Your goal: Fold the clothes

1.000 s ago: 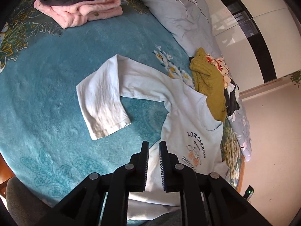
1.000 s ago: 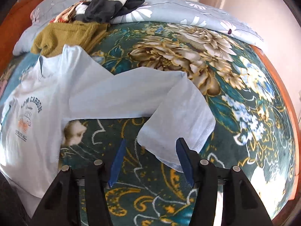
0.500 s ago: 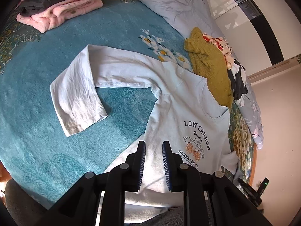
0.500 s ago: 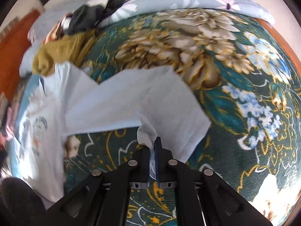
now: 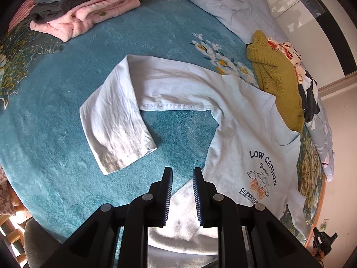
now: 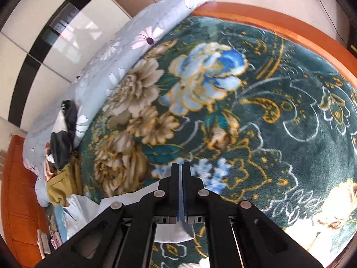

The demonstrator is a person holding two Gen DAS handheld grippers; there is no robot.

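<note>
Your right tongs (image 6: 180,167) are clamped on a sleeve (image 6: 176,232) of the pale blue shirt (image 5: 241,138), lifting it ready to fold inward. Your left tongs (image 5: 182,174) hover narrowly parted and empty above the shirt's side edge, mid-bed (image 5: 178,33), placed to steady it.

Pale blue long-sleeved shirt (image 5: 241,134) lies front up on the bed, spread mostly flat. Chest print reads "LOW CARBON", small car graphic in orange and navy, more lettering under it. One sleeve (image 5: 125,116) runs out sideways, then bends at the elbow so the forearm doubles back, cuff flat on the blanket. Fabric creased, hem seam visible along the sleeve's underside. Collar end sits against a mustard knit. Right wrist view: only a pale patch of shirt (image 6: 169,234), partly hidden, a fold of it pinched between closed pads.
</note>
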